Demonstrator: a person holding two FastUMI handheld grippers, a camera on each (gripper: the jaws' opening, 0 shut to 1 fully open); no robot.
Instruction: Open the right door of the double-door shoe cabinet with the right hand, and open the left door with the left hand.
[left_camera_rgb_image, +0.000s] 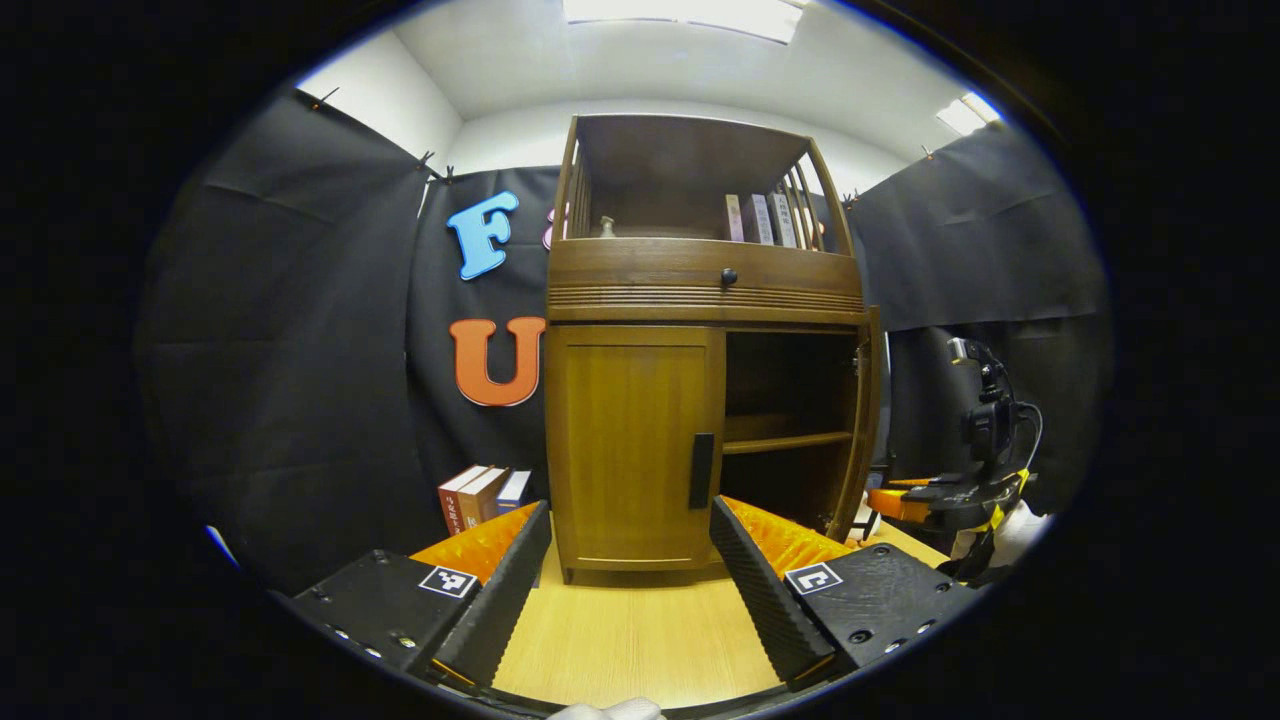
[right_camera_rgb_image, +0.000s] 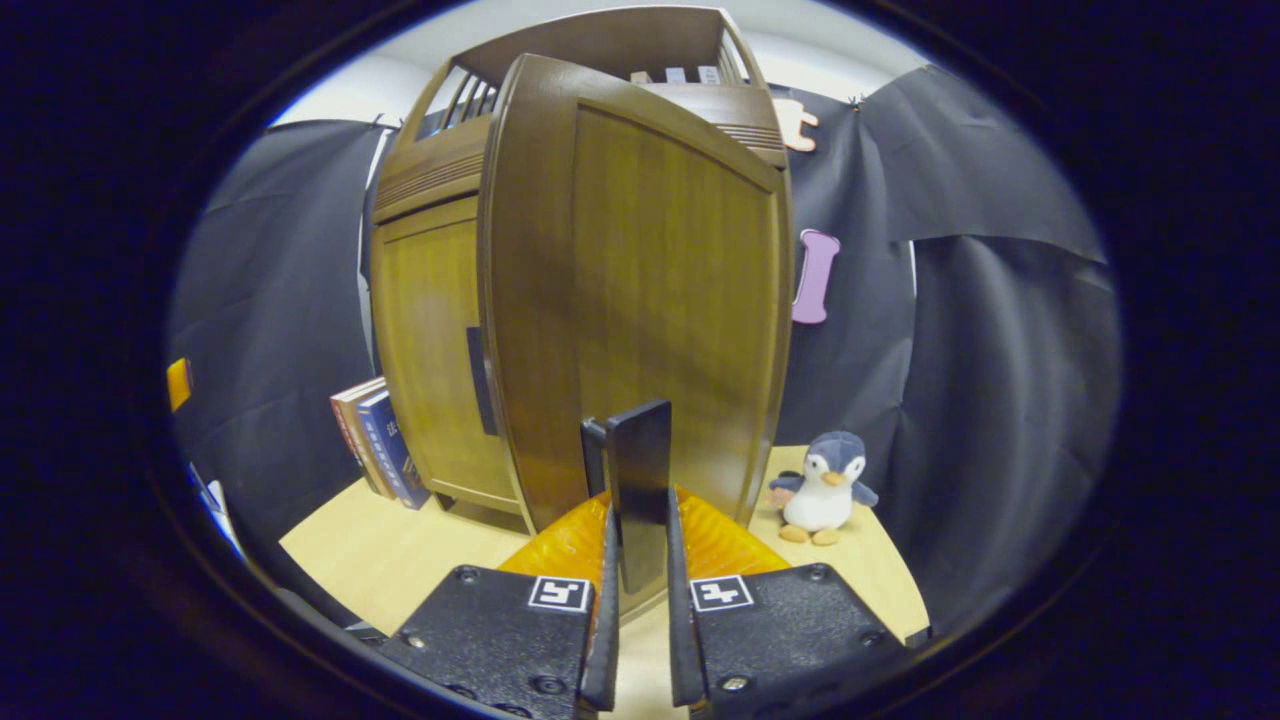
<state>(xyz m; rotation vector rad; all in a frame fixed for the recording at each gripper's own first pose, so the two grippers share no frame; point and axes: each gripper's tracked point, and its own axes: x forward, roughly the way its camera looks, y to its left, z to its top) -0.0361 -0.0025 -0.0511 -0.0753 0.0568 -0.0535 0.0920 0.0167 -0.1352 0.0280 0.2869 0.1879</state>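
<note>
The cabinet (left_camera_rgb_image: 705, 340) fills the centre of the left gripper view, standing on the worktop (left_camera_rgb_image: 640, 640) that spreads across the bottom of the frame. Its upper shelf (left_camera_rgb_image: 690, 190), at top centre, carries a few books at the right, and below it runs a drawer with a small knob (left_camera_rgb_image: 729, 276).

The right door (right_camera_rgb_image: 640, 290) is swung open. In the right gripper view it takes up the middle of the frame, face on. In the left gripper view it appears edge-on at centre right, beside the dark open compartment with one inner shelf (left_camera_rgb_image: 787, 440).

The left door (left_camera_rgb_image: 632, 450) is closed, at centre in the left gripper view, with its handle (left_camera_rgb_image: 702, 470) on its right edge.

A stack of books (left_camera_rgb_image: 482, 496) leans at lower left of the cabinet. A penguin toy (right_camera_rgb_image: 822, 488) sits on the worktop at lower right in the right gripper view.

The left tongs (left_camera_rgb_image: 632, 560) are released, spread wide at the bottom of their view, just short of the left door and touching nothing.

The right tongs (right_camera_rgb_image: 640, 560) are clenched on the right door's handle (right_camera_rgb_image: 640, 470), at bottom centre of their view. They also show at the right edge of the left gripper view, near the open door.
</note>
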